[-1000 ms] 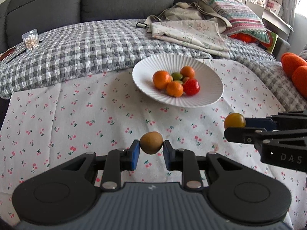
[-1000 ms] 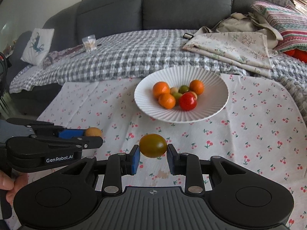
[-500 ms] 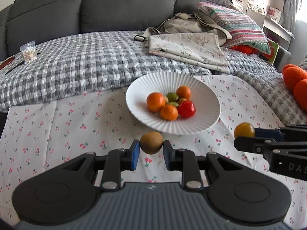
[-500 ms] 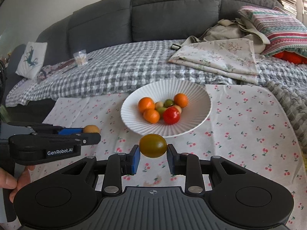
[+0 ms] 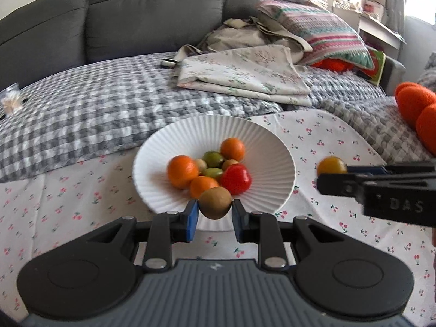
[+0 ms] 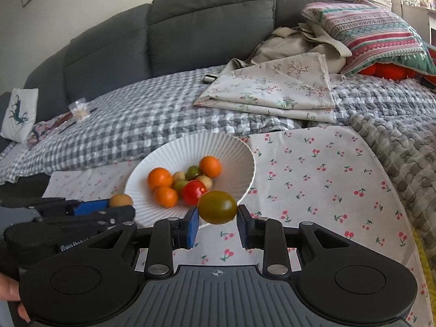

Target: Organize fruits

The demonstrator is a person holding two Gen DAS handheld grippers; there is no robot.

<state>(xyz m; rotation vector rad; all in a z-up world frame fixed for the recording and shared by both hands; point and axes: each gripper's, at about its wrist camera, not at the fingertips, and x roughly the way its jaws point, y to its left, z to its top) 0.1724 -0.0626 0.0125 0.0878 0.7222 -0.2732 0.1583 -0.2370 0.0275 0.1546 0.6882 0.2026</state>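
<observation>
Over the cherry-print cloth, left gripper clamps a brown kiwi

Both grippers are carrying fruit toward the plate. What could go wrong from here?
The left gripper and right gripper each pinch a round fruit, the brown kiwi and the yellow-green tomato, only by its sides, so either could slip. Both near the white plate together, so they might collide. Fruit dropped on the heap could roll off.
</observation>
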